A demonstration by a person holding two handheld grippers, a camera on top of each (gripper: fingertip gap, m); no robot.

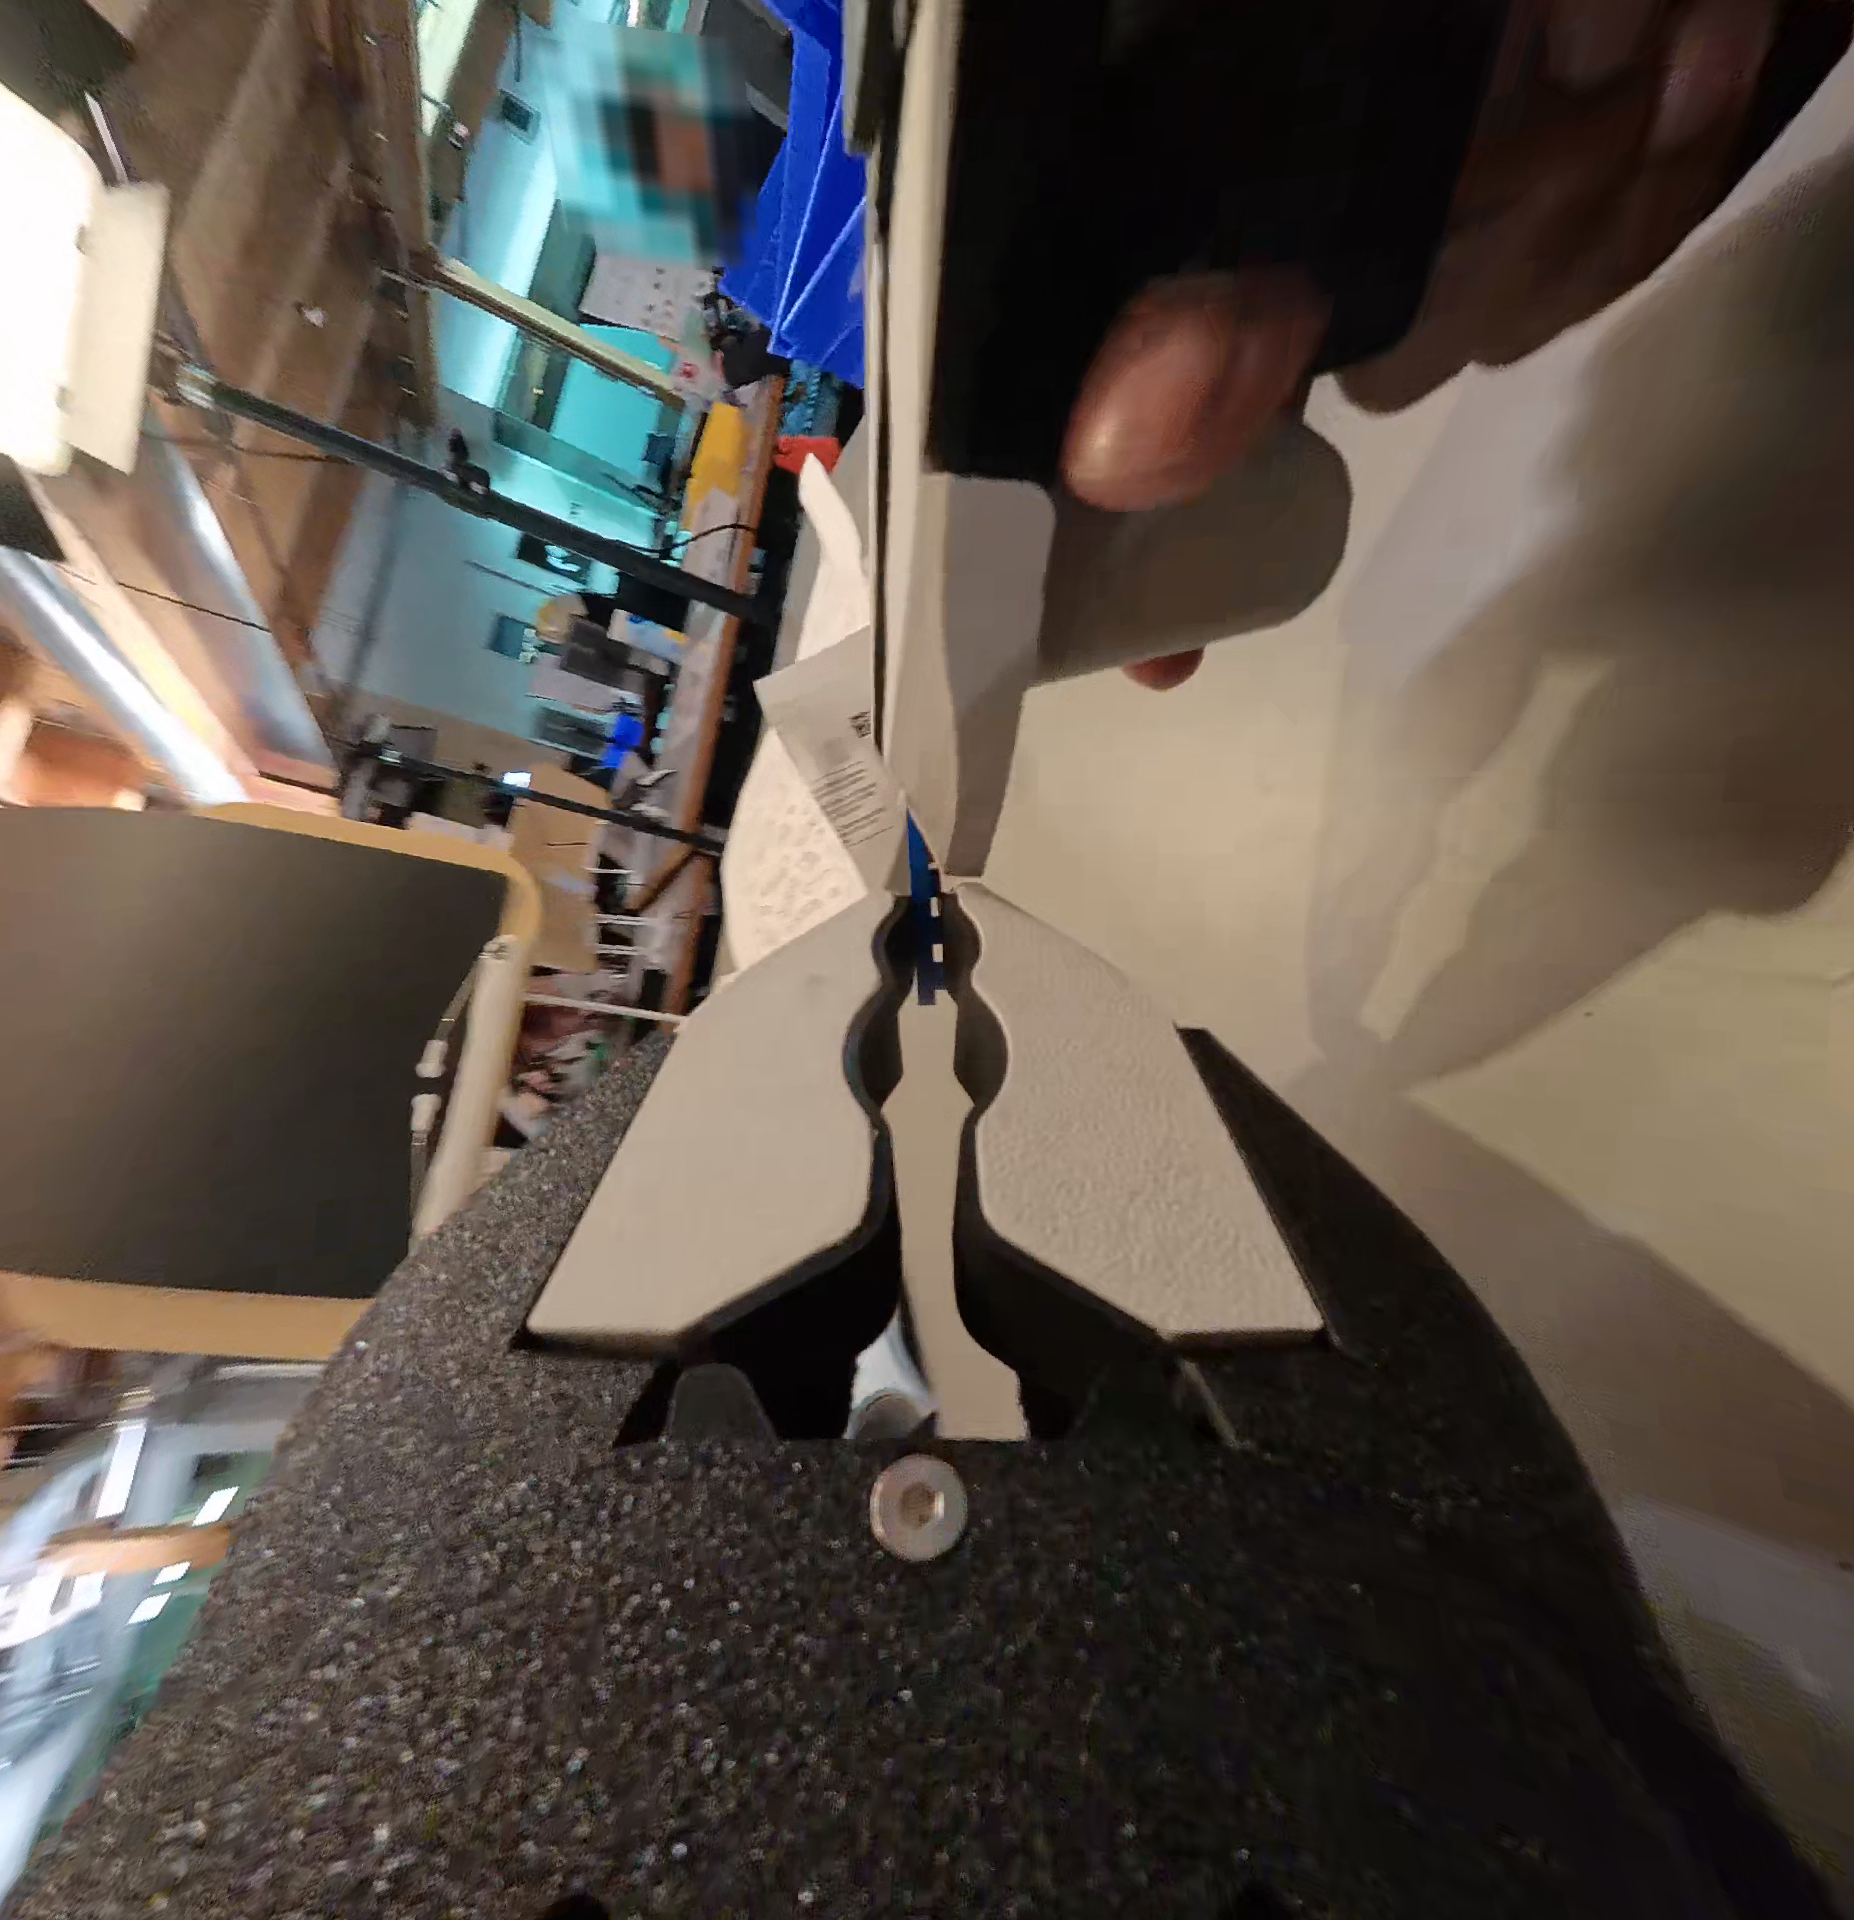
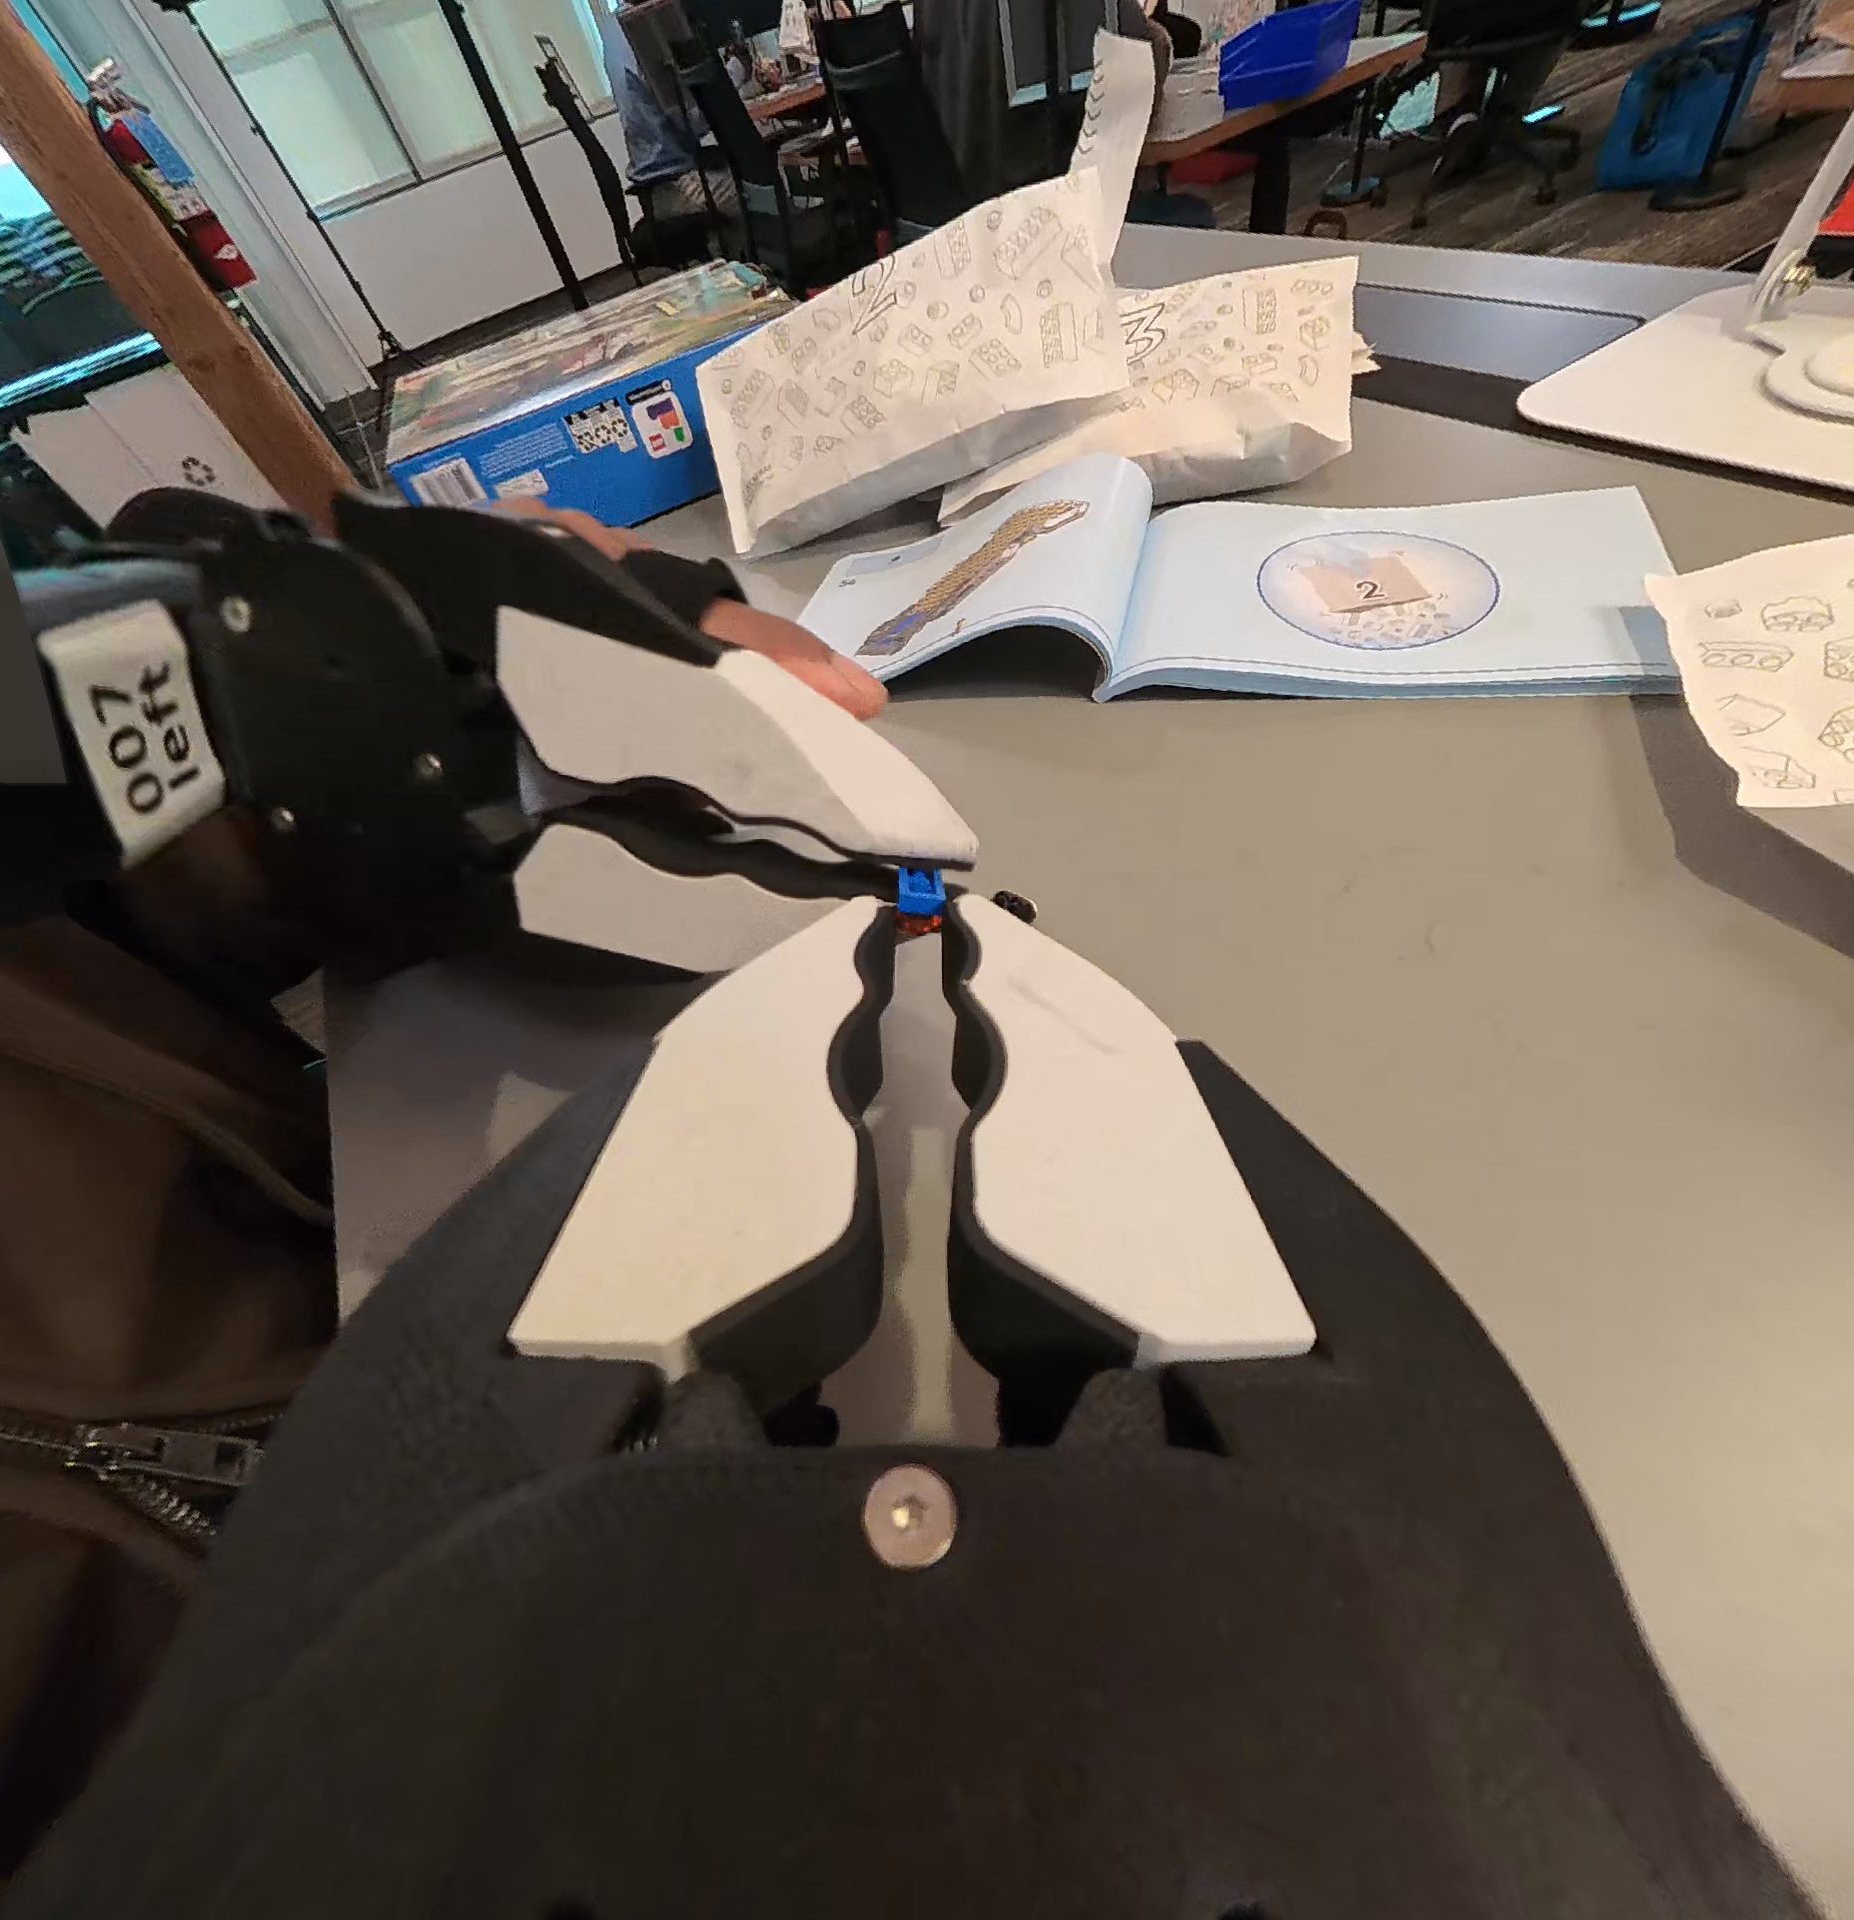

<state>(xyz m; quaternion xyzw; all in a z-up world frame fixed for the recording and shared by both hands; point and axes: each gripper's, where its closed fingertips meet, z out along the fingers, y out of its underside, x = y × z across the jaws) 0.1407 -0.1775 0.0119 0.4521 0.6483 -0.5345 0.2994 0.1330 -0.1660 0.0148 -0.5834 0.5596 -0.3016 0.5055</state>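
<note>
In the right wrist view my right gripper [image 2: 918, 920] is shut on a small orange-red piece [image 2: 917, 924], a little above the grey table [image 2: 1318, 1039]. A small blue brick [image 2: 921, 888] sits right against that piece. My left gripper [image 2: 928, 878] comes in from the left, and its fingers are shut on the blue brick from above and below. In the left wrist view my left gripper [image 1: 928, 920] pinches the blue brick [image 1: 928, 961] at its tips. The right gripper [image 1: 944, 878] reaches down to meet it, tip to tip.
An open instruction booklet [image 2: 1318, 613], printed paper bags [image 2: 923, 353] and a blue box [image 2: 559, 416] lie beyond the grippers. A white stand base [image 2: 1681, 395] is at the far right. A tiny black piece [image 2: 1016, 906] lies just behind the fingertips. A gloved hand [image 2: 788, 655] holds the left gripper. Both grippers' tips are close together, under 4 cm apart.
</note>
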